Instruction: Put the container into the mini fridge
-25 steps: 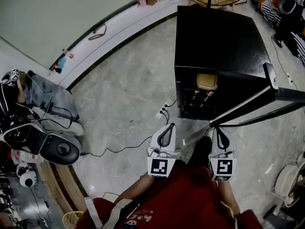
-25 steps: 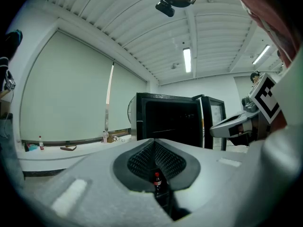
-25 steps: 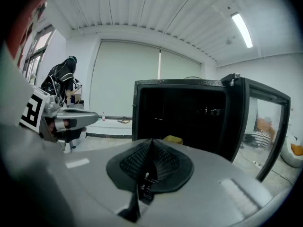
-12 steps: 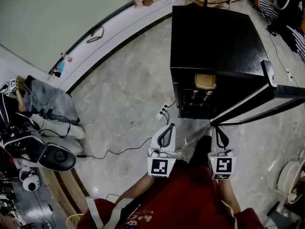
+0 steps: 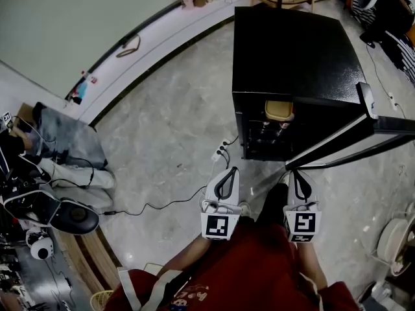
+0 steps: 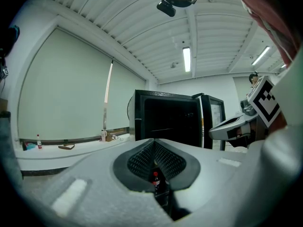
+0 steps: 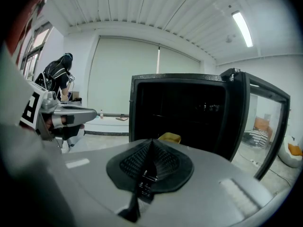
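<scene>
both jaws, on my left gripper point(image 5: 230, 173) and right gripper point(image 5: 296, 175), are closed on nothing. the container point(image 5: 281, 111) sits inside the fridge point(image 5: 298, 50). the open door point(image 5: 343, 142) is just beside my right gripper; a careless swing can slam it.

A test lab, by the look of it: cable point(image 5: 155, 205) and power strip point(image 5: 222, 151) loose on the marble floor point(image 5: 168, 128), recording gear point(image 5: 39, 203) heaped at the left. Strip lights point(image 6: 186, 59) run along a ribbed ceiling point(image 6: 142, 27).
</scene>
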Available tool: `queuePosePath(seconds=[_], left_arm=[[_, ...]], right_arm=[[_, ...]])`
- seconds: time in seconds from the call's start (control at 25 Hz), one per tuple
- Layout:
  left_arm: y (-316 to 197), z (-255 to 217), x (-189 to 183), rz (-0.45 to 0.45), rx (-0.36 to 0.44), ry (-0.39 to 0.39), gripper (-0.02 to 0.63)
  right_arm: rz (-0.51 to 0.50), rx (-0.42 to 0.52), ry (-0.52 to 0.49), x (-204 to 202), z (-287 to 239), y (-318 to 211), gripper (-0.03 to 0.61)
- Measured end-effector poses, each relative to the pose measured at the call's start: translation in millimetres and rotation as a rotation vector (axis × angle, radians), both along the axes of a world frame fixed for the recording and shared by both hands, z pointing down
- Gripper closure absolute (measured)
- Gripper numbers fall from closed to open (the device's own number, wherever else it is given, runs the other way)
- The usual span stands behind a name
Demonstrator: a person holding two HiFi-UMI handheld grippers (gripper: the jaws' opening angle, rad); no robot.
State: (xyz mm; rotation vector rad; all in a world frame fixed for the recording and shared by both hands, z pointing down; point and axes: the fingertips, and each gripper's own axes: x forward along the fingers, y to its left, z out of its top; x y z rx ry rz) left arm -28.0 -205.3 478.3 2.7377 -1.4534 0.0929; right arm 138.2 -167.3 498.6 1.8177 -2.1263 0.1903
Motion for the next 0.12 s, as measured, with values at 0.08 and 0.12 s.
queuePosePath(seconds=[0.08, 0.12], left_arm=[[0.4, 1.5, 0.3, 0.000, -0.001, -0.003, 0.609], [0.6, 2.3, 0.6, 0.000, -0.002, -0.004, 0.609]], right_arm=[[-0.003, 0.001, -0.002, -0.9, 0.2, -0.6, 0.580], [-0.003, 0.001, -0.002, -0.8, 0.6, -0.8, 0.580]])
